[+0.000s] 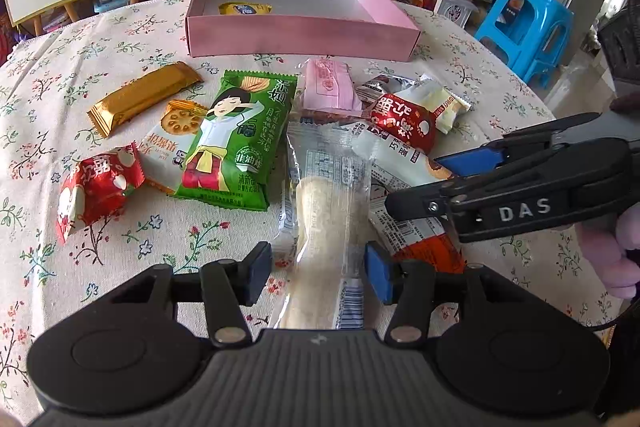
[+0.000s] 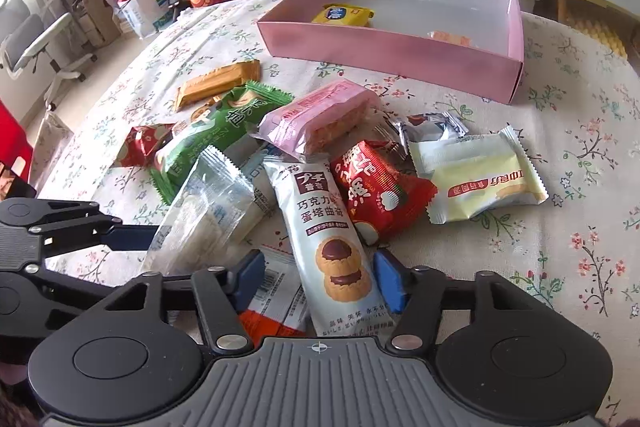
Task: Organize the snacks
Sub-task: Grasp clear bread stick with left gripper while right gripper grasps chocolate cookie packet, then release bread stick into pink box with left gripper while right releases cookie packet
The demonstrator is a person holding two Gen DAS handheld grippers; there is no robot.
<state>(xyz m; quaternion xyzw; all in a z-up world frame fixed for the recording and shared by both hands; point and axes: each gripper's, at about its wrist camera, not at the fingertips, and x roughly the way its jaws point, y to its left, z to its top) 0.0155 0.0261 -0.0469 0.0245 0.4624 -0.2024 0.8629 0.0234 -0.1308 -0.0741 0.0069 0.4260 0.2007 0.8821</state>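
— So, how far along are we?

— Early, I'd judge. The pink box [image 2: 400, 55] sits toward the table's [image 1: 36, 131] far edge, and I see only a yellow packet [image 2: 342, 15] and a pale orange one [image 2: 450, 38] inside. The pile in the middle remains: green chip bag [image 1: 236, 143], clear rice-cracker pack [image 1: 324, 211], tart cookie pack [image 2: 332, 247], pink packet [image 1: 330, 89], red candy [image 1: 96, 187]

— And your tongs?

— My left gripper [image 1: 318, 273] stands wide open astride the cracker pack, holding nothing. My right gripper [image 2: 320, 283] is equally open around the cookie pack, not yet closed
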